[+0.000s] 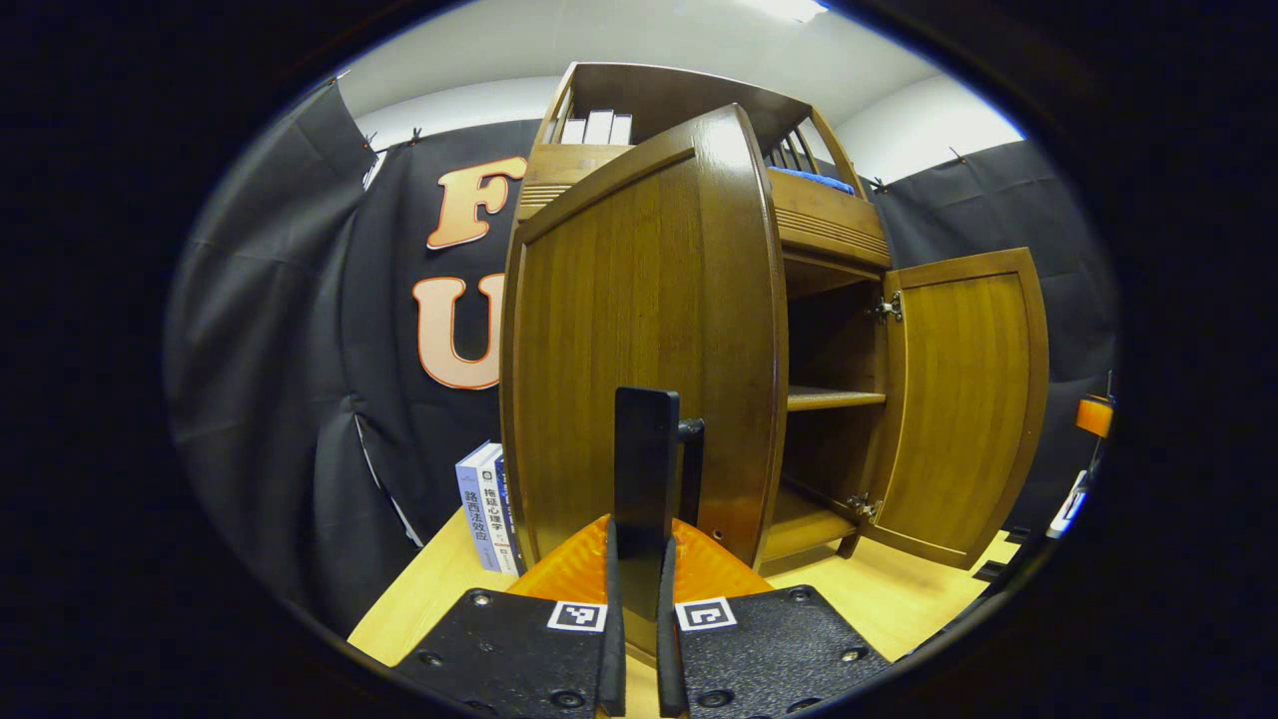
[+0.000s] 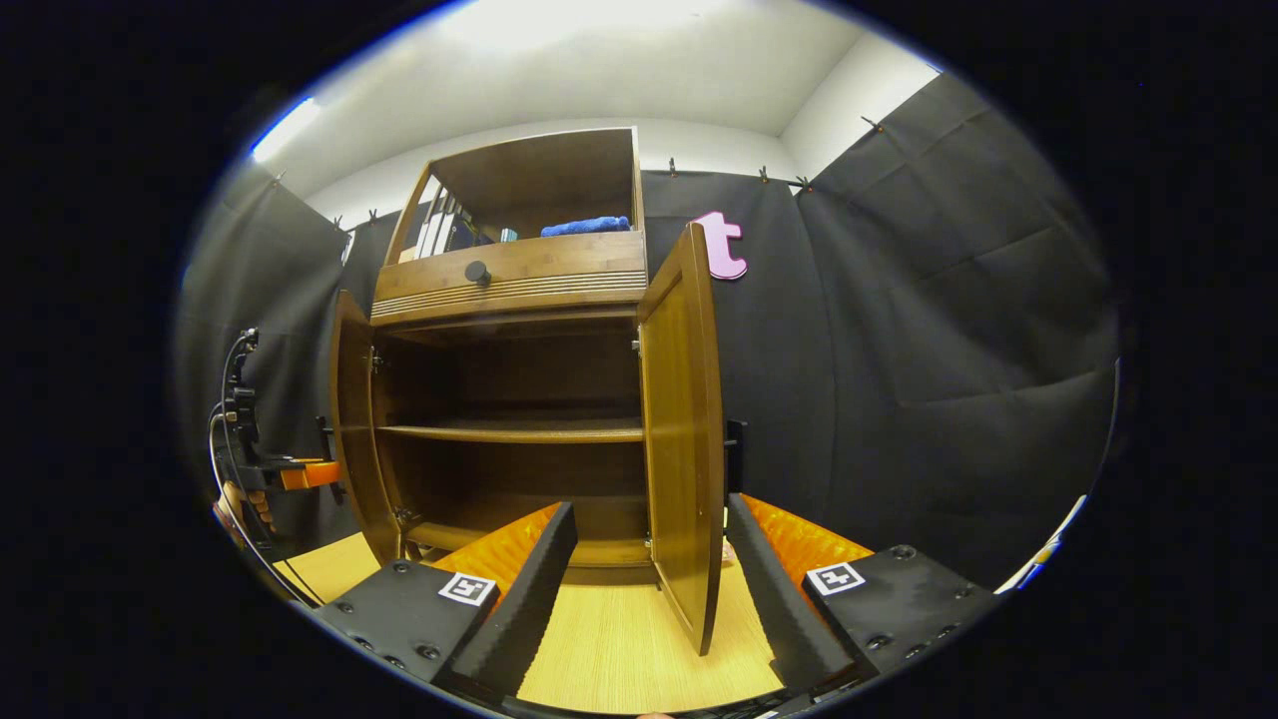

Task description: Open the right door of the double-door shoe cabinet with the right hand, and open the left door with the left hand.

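Left gripper view: the left tool (image 1: pixel 644 599) sits at the bottom of the frame with its fingers drawn nearly together on the dark upright handle (image 1: pixel 646 469) of the cabinet's left door (image 1: pixel 639 340); a narrow slit remains between the fingers lower down, and whether both press on the handle cannot be told for certain. That door is swung wide and stands directly ahead of the tool, very close. Past its edge the shoe cabinet (image 1: pixel 829 399) is open, with one inner shelf (image 1: pixel 834 398) and the right door (image 1: pixel 963 399) hanging outward on two hinges. The cabinet stands on a light wooden desk (image 1: pixel 899 589). Books (image 1: pixel 489 504) stand upright just beside the cabinet's outer side, on the desk. More books and a blue cloth (image 1: pixel 814 180) lie in the open top compartment. Black cloth walls the booth; white wall and ceiling above. Right gripper view: the right tool (image 2: pixel 649 569) has its fingers spread wide, one on each side of the right door (image 2: pixel 684 429), neither clearly touching it. The door stands edge-on between them, its handle (image 2: pixel 736 454) on the outer face. The left door (image 2: pixel 351 429) is open too, and the left tool (image 2: pixel 305 474) with a hand shows just beside it.
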`<state>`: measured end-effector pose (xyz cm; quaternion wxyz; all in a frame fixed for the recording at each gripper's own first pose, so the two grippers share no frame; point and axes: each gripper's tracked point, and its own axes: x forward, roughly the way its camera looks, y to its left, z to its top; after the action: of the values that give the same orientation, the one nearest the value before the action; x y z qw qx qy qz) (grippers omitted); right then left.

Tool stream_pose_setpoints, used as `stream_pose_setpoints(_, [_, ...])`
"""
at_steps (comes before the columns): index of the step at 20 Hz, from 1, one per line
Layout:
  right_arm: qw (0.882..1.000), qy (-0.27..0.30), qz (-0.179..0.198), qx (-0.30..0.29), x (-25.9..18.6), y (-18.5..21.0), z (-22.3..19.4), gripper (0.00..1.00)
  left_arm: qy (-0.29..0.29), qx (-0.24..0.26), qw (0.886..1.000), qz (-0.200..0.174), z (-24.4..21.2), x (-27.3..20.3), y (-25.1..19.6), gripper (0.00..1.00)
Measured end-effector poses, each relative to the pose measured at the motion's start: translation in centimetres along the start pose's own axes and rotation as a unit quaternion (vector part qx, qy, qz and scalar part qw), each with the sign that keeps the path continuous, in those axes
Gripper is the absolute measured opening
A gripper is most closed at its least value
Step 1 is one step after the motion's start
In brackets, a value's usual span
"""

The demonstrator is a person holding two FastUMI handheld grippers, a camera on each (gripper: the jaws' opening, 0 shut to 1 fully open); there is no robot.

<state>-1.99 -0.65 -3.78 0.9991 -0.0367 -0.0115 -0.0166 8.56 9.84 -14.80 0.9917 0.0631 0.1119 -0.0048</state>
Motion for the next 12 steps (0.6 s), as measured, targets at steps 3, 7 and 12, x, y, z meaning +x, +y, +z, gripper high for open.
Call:
stream_pose_setpoints(3, [1.000,0.002,0.008,0.003,0.1,0.7,-0.2,0.98,-0.003,0.003,1.000,0.006,0.1,-0.5,0.9,0.10])
stream_pose_setpoints(7, [1.000,0.001,0.014,0.006,0.3,1.3,-0.2,0.98,-0.001,0.011,1.000,0.025,0.0,-1.0,2.0,0.07])
stream_pose_setpoints(12, [1.000,0.007,0.023,0.012,0.5,2.0,-1.0,0.98,-0.005,0.011,1.000,0.023,-0.1,-1.3,2.7,0.05])
